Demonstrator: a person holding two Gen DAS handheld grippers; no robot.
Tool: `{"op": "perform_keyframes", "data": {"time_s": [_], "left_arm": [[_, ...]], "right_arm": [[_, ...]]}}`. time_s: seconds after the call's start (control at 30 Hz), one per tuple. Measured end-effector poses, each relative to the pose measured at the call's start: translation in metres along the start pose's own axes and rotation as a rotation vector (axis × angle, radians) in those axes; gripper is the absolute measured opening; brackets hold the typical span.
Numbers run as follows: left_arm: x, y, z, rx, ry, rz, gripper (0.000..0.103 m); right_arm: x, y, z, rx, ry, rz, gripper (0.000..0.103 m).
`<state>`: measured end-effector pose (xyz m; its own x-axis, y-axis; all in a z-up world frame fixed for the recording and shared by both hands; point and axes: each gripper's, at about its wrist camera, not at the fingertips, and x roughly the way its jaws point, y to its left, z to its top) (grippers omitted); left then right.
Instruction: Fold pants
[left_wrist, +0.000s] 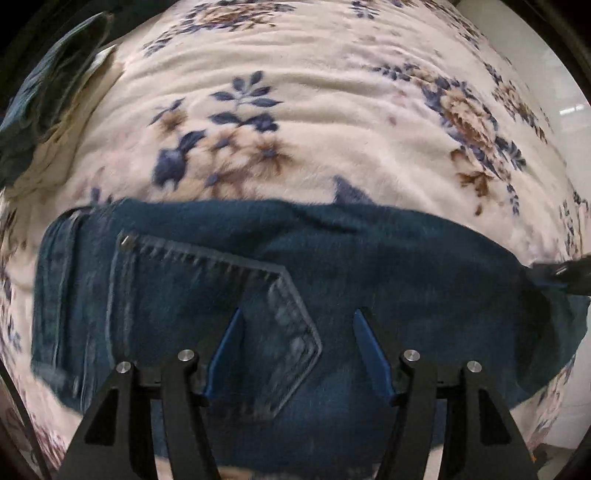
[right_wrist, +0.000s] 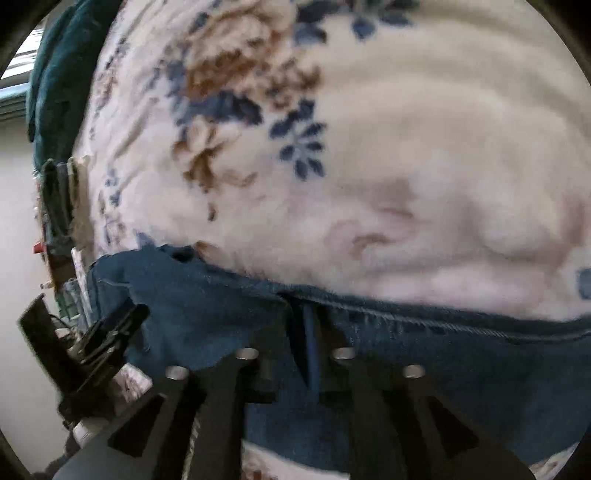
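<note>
Dark blue jeans (left_wrist: 229, 288) lie flat across a cream floral blanket (left_wrist: 314, 122), back pocket (left_wrist: 221, 317) facing up. My left gripper (left_wrist: 297, 325) is open just above the pocket, blue pads apart, holding nothing. My right gripper (right_wrist: 308, 314) is shut on the jeans (right_wrist: 461, 365) at their stitched top edge. It shows in the left wrist view at the far right (left_wrist: 565, 273), at the fabric's end. The left gripper appears at the left edge of the right wrist view (right_wrist: 107, 339).
The blanket (right_wrist: 406, 147) covers the bed on all sides of the jeans. A dark teal cloth (left_wrist: 40, 99) lies bunched at the far left. White floor (left_wrist: 546, 85) shows beyond the bed's right edge. Small clutter (right_wrist: 55, 221) stands at the left of the right wrist view.
</note>
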<state>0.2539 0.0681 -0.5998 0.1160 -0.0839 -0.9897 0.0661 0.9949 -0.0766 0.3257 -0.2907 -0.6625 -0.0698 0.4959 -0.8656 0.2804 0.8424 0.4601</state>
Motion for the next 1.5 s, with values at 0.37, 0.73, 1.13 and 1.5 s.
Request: {"op": "perform_keyframes", "data": {"time_s": [0.37,0.73,1.13,1.5], "left_arm": [[-0.015,0.004,-0.048,-0.166,-0.005,-0.016,0.06],[-0.005,-0.052,-0.036,-0.102,-0.063,0.054,0.06],[0.007,-0.066,-0.046,-0.118,-0.025,0.124,0.06],[-0.04,-0.038,-0.086,-0.447,-0.041,-0.08,0.06]], "right_arm": [[-0.072,-0.069,-0.042,-0.025,-0.18,-0.257,0.066],[0.012,-0.006,-0.016,-0.719,0.108,-0.422,0.022],[-0.033,-0.054,-0.001,-0.433,-0.073,-0.394,0.002],[-0.18,-0.202,-0.104,0.245,-0.407,-0.133,0.073]]}}
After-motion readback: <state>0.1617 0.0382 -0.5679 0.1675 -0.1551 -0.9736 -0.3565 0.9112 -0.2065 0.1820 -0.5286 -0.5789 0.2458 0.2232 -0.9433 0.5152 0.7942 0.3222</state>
